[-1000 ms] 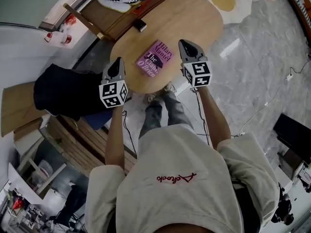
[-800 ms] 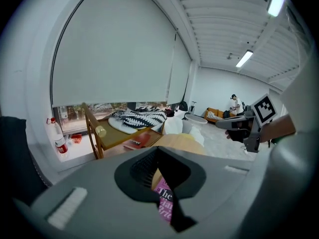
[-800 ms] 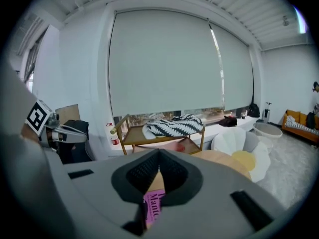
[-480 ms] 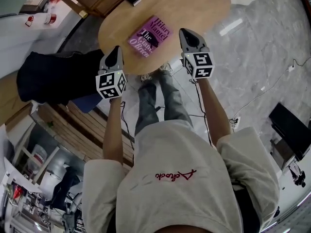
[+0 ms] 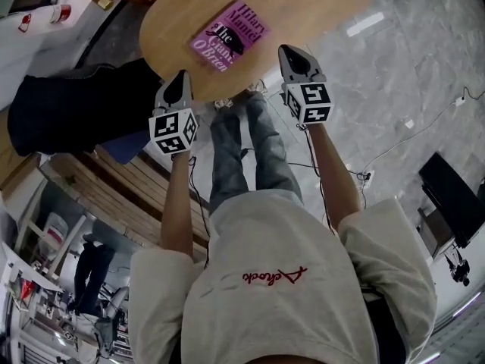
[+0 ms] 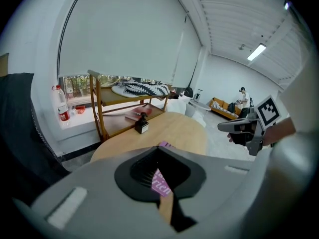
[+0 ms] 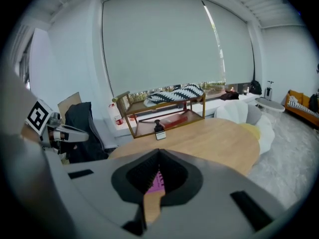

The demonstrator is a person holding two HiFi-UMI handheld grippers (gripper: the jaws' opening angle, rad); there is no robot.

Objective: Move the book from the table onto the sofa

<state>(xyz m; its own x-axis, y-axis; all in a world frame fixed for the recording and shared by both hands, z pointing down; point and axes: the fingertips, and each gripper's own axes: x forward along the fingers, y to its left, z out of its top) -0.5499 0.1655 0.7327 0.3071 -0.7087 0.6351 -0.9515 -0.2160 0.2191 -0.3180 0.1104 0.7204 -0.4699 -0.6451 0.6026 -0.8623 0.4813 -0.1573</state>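
Book (image 5: pixel 229 35): pink/purple cover up, flat on wooden table (image 5: pixel 303 6), close to the edge nearest the person.
L gripper (image 5: pixel 182 76): jaws pressed together, nothing btwn them. Tip at table's near edge in head view; book ahead & to its right, not touching.
R gripper (image 5: pixel 288 51): jaws together, empty. Tip at near edge too; book ahead & to its left, apart.
Book vs grippers: btwn the two, beyond both tips.
Sofa (image 6: pixel 223 108): orange, far across the room, well apart from table.
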